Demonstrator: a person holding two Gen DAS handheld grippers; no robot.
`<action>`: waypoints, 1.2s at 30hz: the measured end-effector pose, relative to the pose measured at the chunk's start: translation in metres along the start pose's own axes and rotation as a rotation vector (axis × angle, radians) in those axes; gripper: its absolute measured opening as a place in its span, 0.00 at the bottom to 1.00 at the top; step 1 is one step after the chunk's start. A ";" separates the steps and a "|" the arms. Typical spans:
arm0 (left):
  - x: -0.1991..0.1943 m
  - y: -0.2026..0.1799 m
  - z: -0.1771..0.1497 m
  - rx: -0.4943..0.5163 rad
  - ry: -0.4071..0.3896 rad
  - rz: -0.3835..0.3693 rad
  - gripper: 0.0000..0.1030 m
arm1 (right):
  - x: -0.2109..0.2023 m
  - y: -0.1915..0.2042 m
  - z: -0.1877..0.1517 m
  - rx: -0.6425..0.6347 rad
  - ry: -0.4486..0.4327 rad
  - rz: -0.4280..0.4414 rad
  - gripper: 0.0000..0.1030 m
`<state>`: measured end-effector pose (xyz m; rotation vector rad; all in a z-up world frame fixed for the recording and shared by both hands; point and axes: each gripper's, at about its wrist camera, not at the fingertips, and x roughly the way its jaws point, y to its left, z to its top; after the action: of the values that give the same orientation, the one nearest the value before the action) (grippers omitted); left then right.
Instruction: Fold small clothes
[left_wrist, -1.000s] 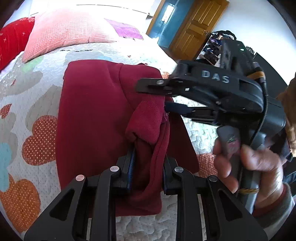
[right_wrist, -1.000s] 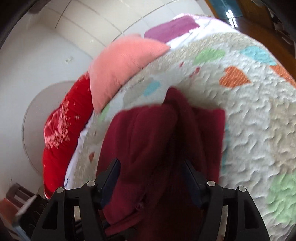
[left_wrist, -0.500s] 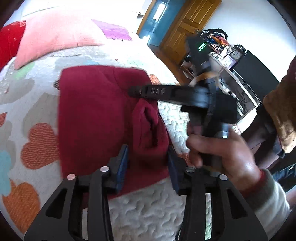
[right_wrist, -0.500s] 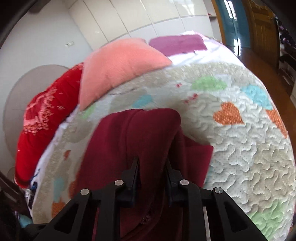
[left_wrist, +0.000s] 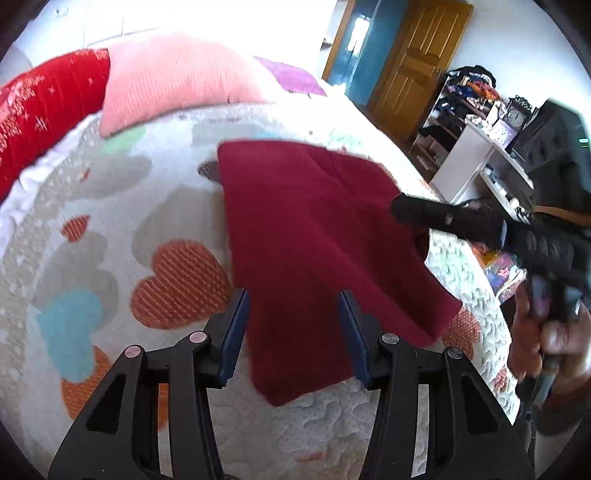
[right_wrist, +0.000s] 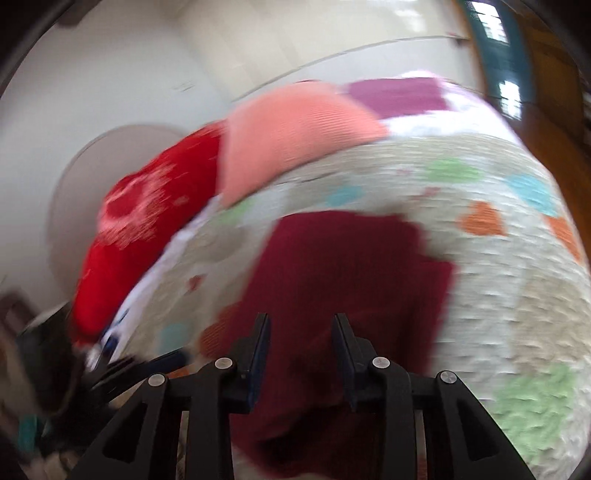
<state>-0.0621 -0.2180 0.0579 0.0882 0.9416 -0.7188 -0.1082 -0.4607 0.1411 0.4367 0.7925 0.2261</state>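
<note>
A dark red garment (left_wrist: 314, 240) lies folded on the quilted bed and also shows in the right wrist view (right_wrist: 351, 273), which is blurred. My left gripper (left_wrist: 293, 328) is open above the garment's near edge, with nothing between its fingers. My right gripper (right_wrist: 301, 350) is open over the garment's near part. In the left wrist view its black body (left_wrist: 480, 221) reaches in from the right, at the garment's right edge, held by a hand.
The heart-patterned quilt (left_wrist: 110, 240) covers the bed. A red pillow (left_wrist: 44, 110), a pink pillow (left_wrist: 173, 77) and a purple one (left_wrist: 291, 75) lie at the head. A white shelf unit (left_wrist: 476, 162) and wooden doors (left_wrist: 413, 55) stand to the right.
Both grippers have opened and let go of the garment. The lifted fold has dropped flat, and both grippers have drawn back toward the near edge.
</note>
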 end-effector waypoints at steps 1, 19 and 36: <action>0.002 -0.002 -0.004 0.007 0.009 0.002 0.47 | 0.003 0.007 -0.003 -0.041 0.015 -0.009 0.32; 0.009 -0.019 -0.021 0.058 0.017 0.056 0.48 | -0.040 0.024 -0.035 -0.065 -0.064 -0.127 0.33; -0.004 0.011 -0.005 -0.083 -0.035 -0.063 0.65 | -0.018 -0.014 -0.048 0.097 -0.041 -0.108 0.45</action>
<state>-0.0605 -0.2051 0.0556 -0.0268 0.9425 -0.7364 -0.1552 -0.4657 0.1164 0.4867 0.7866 0.0786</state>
